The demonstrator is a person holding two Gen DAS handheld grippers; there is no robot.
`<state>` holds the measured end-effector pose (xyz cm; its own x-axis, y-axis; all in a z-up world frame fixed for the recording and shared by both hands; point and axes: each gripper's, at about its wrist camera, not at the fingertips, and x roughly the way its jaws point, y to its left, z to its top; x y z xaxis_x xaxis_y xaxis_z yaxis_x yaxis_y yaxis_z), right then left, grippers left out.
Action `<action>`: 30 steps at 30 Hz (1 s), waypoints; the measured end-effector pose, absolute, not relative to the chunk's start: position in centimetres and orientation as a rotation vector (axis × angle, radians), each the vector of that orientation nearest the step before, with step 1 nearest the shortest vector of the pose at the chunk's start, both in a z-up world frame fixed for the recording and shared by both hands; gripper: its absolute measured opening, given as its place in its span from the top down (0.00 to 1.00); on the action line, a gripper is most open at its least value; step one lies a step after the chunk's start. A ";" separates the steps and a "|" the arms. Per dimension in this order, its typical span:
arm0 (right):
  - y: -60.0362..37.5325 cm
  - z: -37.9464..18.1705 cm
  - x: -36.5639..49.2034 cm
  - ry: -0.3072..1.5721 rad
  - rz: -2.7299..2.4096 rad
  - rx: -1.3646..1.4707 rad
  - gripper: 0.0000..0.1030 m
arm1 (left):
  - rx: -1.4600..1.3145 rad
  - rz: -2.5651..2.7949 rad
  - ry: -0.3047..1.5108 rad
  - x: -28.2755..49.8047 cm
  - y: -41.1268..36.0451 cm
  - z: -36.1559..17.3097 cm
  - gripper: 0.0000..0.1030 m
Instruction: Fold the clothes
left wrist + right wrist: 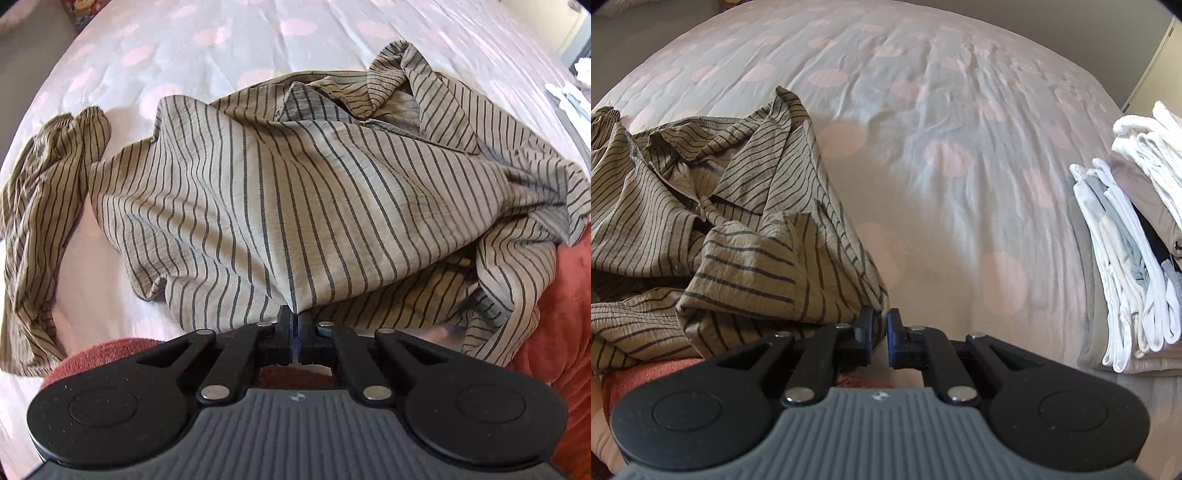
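Pale bedding dotted with pink blotches (923,110) covered the whole work surface, a wide bed, with a rust-red towel-like cloth (561,295) lying along its near edge.

On the left gripper (294,321) the jaws stood pressed together, pinching a fold of the striped shirt (295,184) at its near hem, so that the fabric rose to the fingertips in a tented peak. On the right gripper (880,325) the jaws stood slightly apart, a narrow gap showing between them; the edge of the same shirt (738,240) lay against the left-hand finger, but I could not tell whether the pads still pressed on cloth or had let it slip.

Outward from the jaws, the shirt lay crumpled in the near left part of the bed, its body rumpled, collar area bunched at the far side, and one sleeve (44,192) trailing off to the left on the bedding.

As for progress, a stack of folded pale garments (1126,240) sat well apart at the right edge of the bed, which suggested earlier pieces were done. The striped shirt looked hardly begun: it wanted spreading flat, sleeves brought in, then folding and adding to the stack.
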<state>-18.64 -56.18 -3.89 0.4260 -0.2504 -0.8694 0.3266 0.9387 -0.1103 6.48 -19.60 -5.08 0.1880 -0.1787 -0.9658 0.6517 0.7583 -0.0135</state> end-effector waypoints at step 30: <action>-52.9 -4.7 -9.9 0.885 -0.213 0.174 0.50 | 0.327 -0.512 1.093 17.0 -20.3 -5.1 0.64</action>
